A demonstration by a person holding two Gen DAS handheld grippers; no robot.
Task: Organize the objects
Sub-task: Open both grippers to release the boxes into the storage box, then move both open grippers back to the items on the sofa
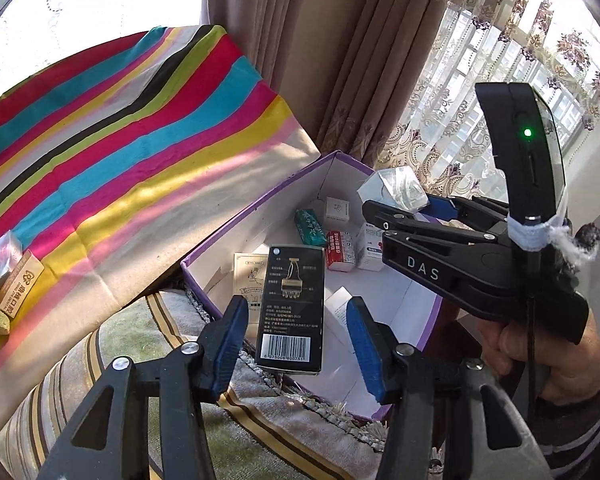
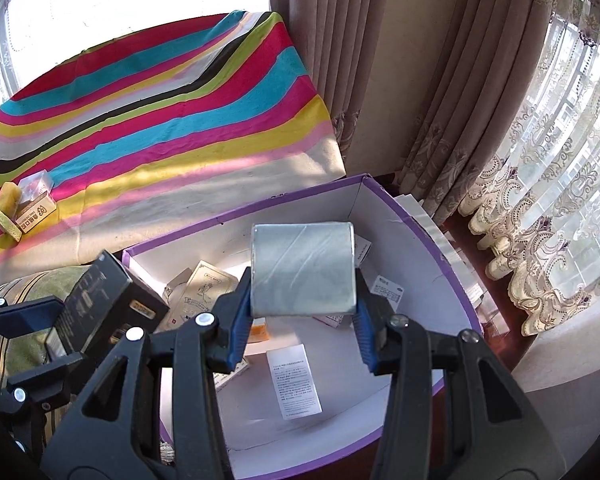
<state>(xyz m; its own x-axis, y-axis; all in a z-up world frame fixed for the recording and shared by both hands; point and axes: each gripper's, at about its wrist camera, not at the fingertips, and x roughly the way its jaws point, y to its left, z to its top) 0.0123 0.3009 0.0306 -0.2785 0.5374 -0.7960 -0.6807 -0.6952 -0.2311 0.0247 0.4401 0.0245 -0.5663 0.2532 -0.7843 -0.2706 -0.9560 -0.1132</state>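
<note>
We see a purple-edged cardboard box (image 2: 400, 204) with a white interior, already holding several small cartons. It sits beside a surface draped in a brightly striped cloth (image 1: 140, 128).

Our right gripper (image 2: 304, 312) is clenched on a silvery plastic-wrapped packet (image 2: 304, 268), holding it above the middle of the box. Our left gripper (image 1: 296, 344) frames a black carton (image 1: 294, 308) printed with a gold diagram and a barcode. The carton hangs over the box's near wall, above a striped cushion. From the left wrist view its blue fingers (image 1: 230, 340) seem to stand slightly off the carton's sides, while the right wrist view suggests a hold. We cannot tell which is true.

To do this step well, we judge that each item should be lowered over a bare patch of the box floor before letting go, so neither lands tilted on the cartons below.

On the cloth, well apart from the box, lie a tan carton (image 2: 36, 214), a clear packet (image 2: 36, 185) and a yellow sponge (image 2: 6, 212), probably still to be collected.

Most print on the cartons is too small to read. Both grippers hide part of the box floor, and its near edge is cut off.
</note>
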